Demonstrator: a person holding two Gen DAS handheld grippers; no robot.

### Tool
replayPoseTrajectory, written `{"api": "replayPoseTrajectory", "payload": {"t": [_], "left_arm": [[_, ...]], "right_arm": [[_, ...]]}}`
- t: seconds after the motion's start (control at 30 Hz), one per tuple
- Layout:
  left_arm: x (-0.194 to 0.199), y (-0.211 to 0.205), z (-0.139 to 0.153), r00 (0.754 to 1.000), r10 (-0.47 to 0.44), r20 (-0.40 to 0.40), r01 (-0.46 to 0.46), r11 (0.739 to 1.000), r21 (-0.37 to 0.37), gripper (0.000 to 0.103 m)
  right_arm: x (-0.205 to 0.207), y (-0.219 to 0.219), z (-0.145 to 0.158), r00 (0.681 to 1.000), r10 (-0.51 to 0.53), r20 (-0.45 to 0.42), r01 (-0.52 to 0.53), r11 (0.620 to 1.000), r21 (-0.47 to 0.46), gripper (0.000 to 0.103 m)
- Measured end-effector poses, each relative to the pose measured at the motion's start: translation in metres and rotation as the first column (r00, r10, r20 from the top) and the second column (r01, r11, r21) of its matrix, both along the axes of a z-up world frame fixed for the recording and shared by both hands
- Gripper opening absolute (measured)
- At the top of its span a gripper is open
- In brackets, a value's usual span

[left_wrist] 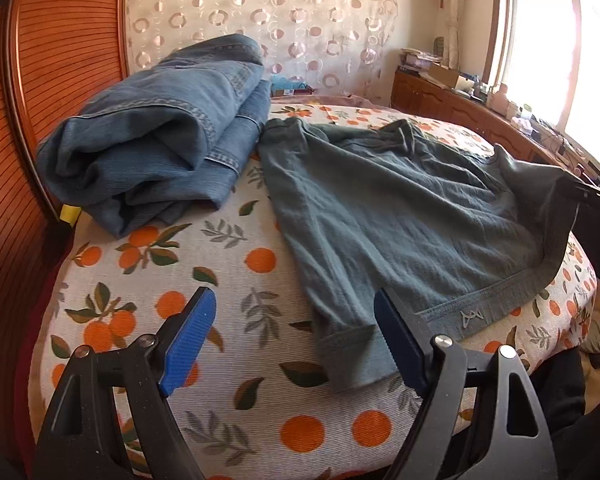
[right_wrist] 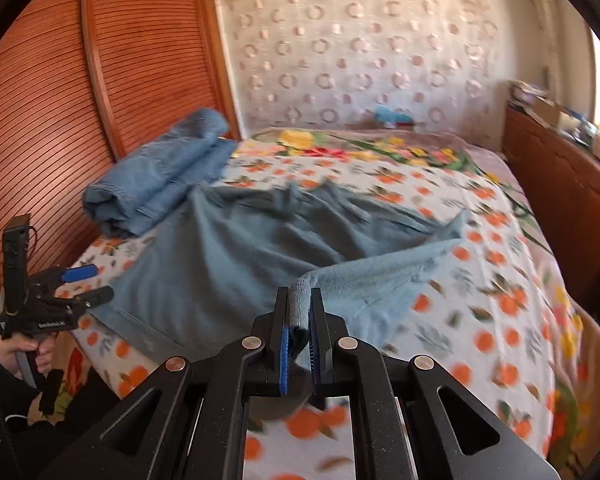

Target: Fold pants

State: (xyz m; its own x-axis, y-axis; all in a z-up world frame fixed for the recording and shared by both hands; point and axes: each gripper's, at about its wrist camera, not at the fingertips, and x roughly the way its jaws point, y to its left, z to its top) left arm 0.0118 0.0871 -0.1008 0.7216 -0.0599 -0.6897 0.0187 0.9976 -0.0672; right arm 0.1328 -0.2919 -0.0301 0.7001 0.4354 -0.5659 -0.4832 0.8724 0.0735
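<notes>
Your right gripper (right_wrist: 299, 340) pinches the pants (left_wrist: 400, 216) hem; your left gripper (left_wrist: 296, 340), spread, hovers with the other hem just ahead-right.

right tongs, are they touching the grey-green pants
Touching: the right wrist view shows the right tongs shut on a lifted edge of the grey-green pants.
</notes>
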Motion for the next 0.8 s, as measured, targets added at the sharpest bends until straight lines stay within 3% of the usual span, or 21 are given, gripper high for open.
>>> {"api": "replayPoseTrajectory", "payload": {"t": [0.17,0.43,0.63,0.8], "left_arm": [[-0.004,0.017,0.005,0.999,0.035,0.015,-0.035,0.999,-0.010,0.082],[-0.015,0.045,0.013,0.994,0.097,0.040,-0.097,0.995,-0.016,0.082],[-0.021,0.059,0.013,0.991,0.128,0.043,-0.127,0.992,-0.020,0.082],[-0.021,0.062,0.009,0.990,0.135,0.027,-0.134,0.990,-0.036,0.082]], "right_arm": [[0.008,0.065,0.005,0.989,0.146,0.003,-0.146,0.989,0.008,0.008],[0.007,0.154,-0.005,0.940,0.339,-0.039,-0.339,0.941,0.018,0.008],[0.018,0.178,-0.024,0.907,0.411,-0.090,-0.410,0.911,0.038,0.008],[0.040,0.173,-0.040,0.908,0.392,-0.150,-0.387,0.920,0.060,0.011]]}}
